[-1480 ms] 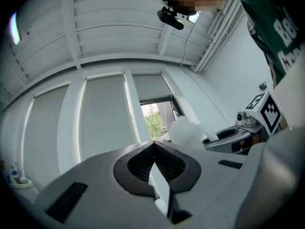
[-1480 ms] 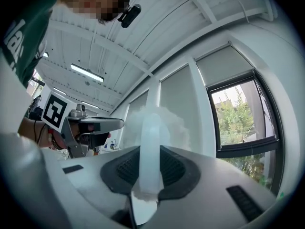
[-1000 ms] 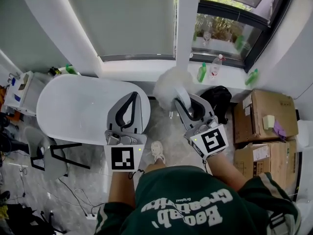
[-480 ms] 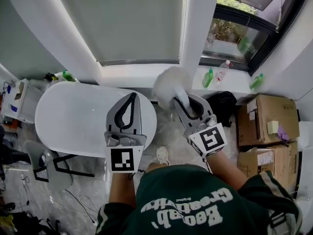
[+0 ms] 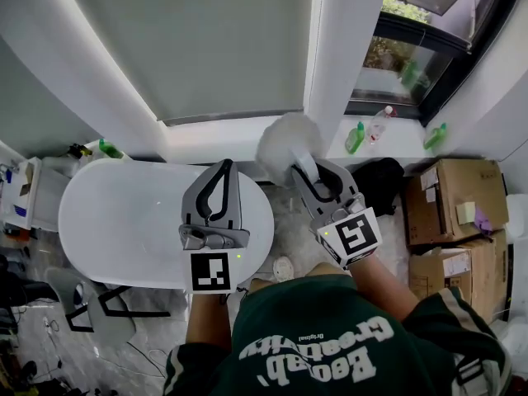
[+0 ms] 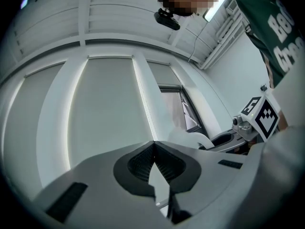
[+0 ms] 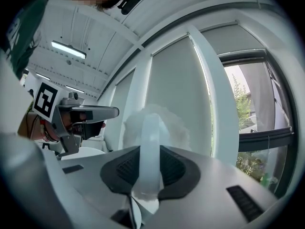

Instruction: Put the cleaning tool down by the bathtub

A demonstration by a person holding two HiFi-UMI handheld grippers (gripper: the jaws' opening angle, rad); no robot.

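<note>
Head view looks steeply down on a white bathtub [image 5: 115, 213] that stands under a wide window with a grey roller blind [image 5: 198, 48]. The left gripper [image 5: 224, 165] hangs over the right end of the tub; in the left gripper view its jaws [image 6: 153, 144] meet at the tips and nothing is between them. The right gripper [image 5: 312, 170] is closed on the white handle of the cleaning tool [image 5: 286, 139], and the right gripper view shows the handle standing between the dark pads [image 7: 150, 163] with the fluffy white head [image 7: 155, 123] above it. The tool is in the air, just past the right end of the tub, in front of the window sill.

A white pillar [image 5: 346, 56] rises directly behind the fluffy head. On the sill to the right stand a green bottle [image 5: 355, 137], a clear bottle with a red cap [image 5: 379, 122] and another green bottle [image 5: 435, 136]. A black bag [image 5: 384, 181] lies on the floor below them, near the right gripper. A shoe [image 5: 283, 268] shows on the marble floor between the tub and the bag. Beyond the left end of the tub stands one more green bottle [image 5: 107, 148], and a grey chair [image 5: 99, 308] is in front of the tub.

Two cardboard boxes [image 5: 450, 192] [image 5: 433, 272] stand at the right, both closed. On the upper box lie a small pale yellow thing [image 5: 466, 213] and a purple thing [image 5: 485, 219]. The top of the tub shows only plain white.
</note>
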